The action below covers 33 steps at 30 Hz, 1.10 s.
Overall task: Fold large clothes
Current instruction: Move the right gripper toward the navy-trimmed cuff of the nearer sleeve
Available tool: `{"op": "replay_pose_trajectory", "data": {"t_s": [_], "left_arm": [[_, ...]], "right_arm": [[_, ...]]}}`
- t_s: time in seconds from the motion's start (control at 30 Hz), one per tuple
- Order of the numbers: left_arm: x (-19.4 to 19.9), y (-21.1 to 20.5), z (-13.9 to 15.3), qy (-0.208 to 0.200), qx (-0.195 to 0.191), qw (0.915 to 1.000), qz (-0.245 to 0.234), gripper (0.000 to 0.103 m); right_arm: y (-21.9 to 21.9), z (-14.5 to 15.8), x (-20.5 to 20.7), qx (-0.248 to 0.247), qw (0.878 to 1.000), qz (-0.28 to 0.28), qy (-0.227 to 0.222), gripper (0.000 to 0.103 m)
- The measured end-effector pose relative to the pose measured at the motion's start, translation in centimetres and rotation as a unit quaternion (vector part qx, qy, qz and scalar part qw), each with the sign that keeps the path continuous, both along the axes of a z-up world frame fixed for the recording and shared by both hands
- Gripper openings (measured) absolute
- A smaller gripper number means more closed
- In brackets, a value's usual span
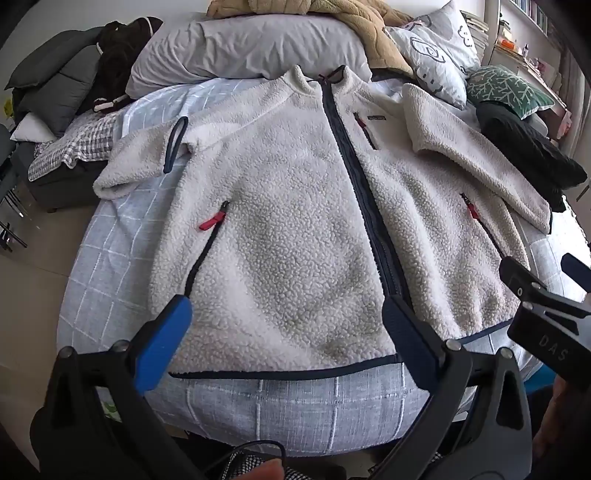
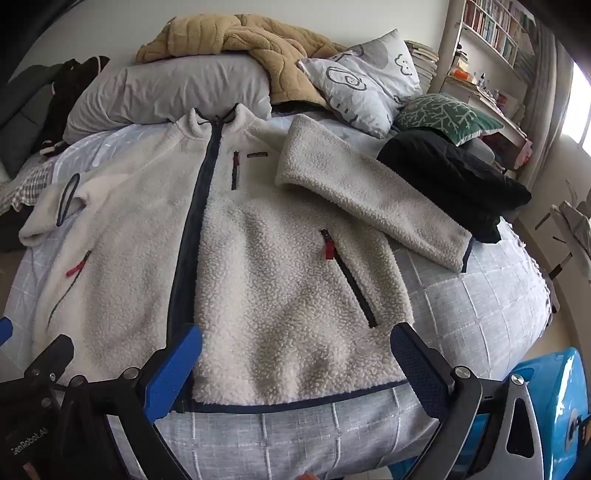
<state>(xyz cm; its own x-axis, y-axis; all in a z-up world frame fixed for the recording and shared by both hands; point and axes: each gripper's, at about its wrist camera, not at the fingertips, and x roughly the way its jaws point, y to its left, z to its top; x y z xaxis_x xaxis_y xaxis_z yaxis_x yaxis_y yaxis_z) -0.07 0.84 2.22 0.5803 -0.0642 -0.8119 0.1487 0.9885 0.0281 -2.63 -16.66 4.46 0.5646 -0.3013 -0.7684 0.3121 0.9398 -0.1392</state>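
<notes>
Cream fleece jacket with a navy zip (image 1: pixel 295 221) lies flat on the pale checked bedspread (image 1: pixel 295 406); left gripper (image 1: pixel 291 332) and right gripper (image 2: pixel 299 365) hover over its hem, jaws spread wide, holding nothing

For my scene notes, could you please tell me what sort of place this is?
Most likely a home bedroom: the fleece jacket lies on a bed with pillows at its head, and a bookshelf stands by the wall.
</notes>
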Motion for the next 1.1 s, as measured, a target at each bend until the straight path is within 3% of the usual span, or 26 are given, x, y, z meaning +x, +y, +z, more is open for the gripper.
{"op": "replay_pose_trajectory", "data": {"t_s": [0.87, 1.1], "left_arm": [[-0.01, 0.12, 0.21, 0.0, -0.001, 1.0, -0.001, 0.102], [-0.01, 0.25, 0.23, 0.002, -0.007, 1.0, -0.002, 0.102]], "right_arm": [[-0.04, 0.15, -0.09, -0.001, 1.0, 0.0, 0.005, 0.103], [-0.24, 0.05, -0.17, -0.008, 1.0, 0.0, -0.025, 0.103]]}}
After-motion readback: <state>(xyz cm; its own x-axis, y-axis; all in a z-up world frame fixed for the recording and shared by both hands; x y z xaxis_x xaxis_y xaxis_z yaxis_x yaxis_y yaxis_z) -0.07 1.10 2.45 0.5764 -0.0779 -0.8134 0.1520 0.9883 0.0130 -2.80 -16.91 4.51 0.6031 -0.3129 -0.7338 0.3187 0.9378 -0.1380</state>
